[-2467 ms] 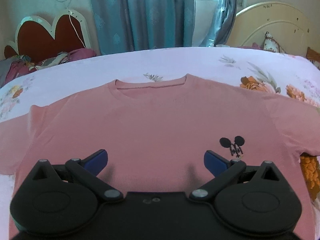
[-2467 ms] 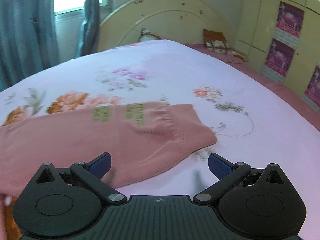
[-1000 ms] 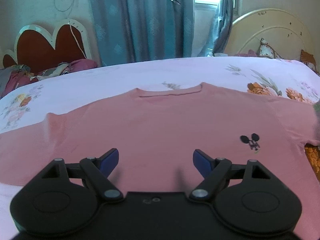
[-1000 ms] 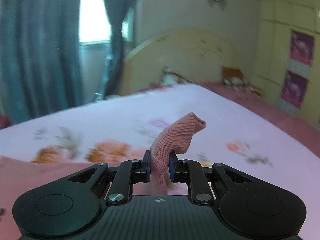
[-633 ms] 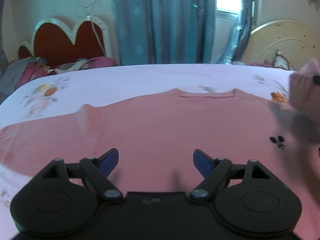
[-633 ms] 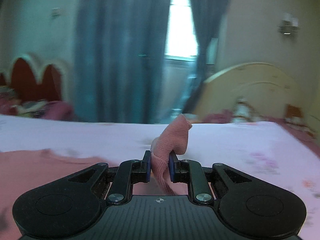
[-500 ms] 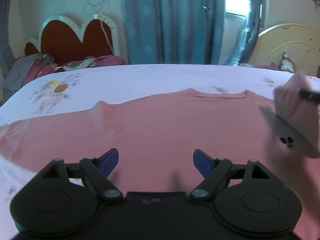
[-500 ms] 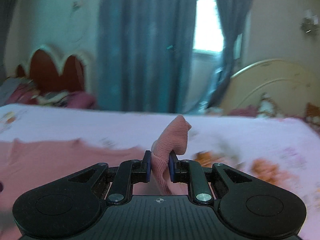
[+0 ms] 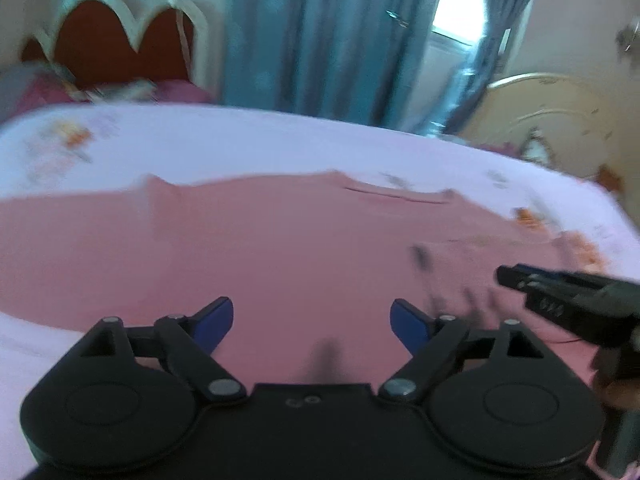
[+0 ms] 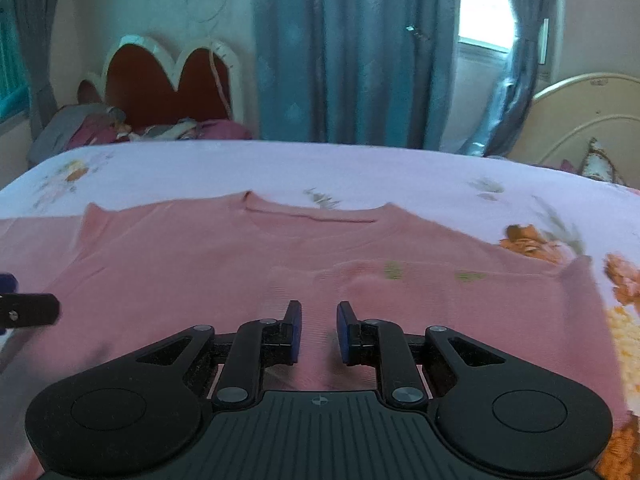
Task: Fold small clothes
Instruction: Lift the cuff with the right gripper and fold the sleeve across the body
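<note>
A pink long-sleeved top (image 10: 200,264) lies flat, front up, on the bed; it also shows in the left wrist view (image 9: 260,248). Its right sleeve (image 10: 440,284) is folded across the chest, with green marks on it. My right gripper (image 10: 318,330) hovers just above the sleeve cuff, jaws slightly apart and empty. It appears at the right of the left wrist view (image 9: 516,274). My left gripper (image 9: 310,318) is wide open and empty over the lower body of the top. The left sleeve (image 9: 60,216) stretches out to the left.
The bed has a pale pink floral sheet (image 10: 280,168). A red heart-shaped headboard (image 10: 168,80) with piled clothes is at the back left, blue curtains (image 10: 352,48) behind, a cream headboard (image 10: 592,116) at the right.
The right gripper carried the right sleeve leftward over the chest, laid it down and opened. The left gripper stayed open and swung a little left.
</note>
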Tool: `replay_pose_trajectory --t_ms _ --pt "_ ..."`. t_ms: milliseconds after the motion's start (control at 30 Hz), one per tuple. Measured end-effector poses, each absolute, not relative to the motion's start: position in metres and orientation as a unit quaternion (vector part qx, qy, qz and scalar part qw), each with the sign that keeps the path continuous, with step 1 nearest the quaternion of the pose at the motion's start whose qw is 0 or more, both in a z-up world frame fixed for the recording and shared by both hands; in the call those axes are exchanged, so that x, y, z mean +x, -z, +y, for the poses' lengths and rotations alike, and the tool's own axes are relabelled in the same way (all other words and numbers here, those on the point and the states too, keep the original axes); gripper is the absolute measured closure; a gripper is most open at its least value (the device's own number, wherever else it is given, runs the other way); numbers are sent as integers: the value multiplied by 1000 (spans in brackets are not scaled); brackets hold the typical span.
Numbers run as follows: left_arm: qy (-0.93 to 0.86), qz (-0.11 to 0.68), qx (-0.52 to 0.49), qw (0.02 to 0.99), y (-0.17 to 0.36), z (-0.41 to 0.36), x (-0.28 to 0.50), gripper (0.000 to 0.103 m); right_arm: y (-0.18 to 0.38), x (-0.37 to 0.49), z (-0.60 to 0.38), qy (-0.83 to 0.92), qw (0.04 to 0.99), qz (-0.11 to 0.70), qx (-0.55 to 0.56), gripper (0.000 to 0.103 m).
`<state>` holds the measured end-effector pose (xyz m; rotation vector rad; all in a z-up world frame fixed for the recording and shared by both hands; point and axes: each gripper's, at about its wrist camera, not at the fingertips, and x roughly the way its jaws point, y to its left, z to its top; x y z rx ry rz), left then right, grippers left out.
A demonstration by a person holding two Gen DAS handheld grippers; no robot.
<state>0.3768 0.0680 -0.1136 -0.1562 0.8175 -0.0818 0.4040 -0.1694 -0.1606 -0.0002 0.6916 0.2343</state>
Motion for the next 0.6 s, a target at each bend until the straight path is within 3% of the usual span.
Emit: replay_pose_trajectory --t_ms 100,200,333,400,467,600 --pt "84 415 -101 900 123 48 392 16 162 400 -199 -85 934 348 0 81" --pt "118 433 -116 886 135 22 408 16 164 385 -236 -46 938 344 1 30" --pt "135 459 -147 866 156 -9 428 17 165 361 -276 -12 937 349 -1 30" --pt "134 468 -168 857 168 -19 437 23 170 352 -294 -5 934 358 9 30" --pt "130 473 -200 848 181 -22 444 43 175 343 -306 4 931 365 14 30" --pt "109 454 -228 855 189 -26 449 58 185 334 -323 17 925 378 23 30"
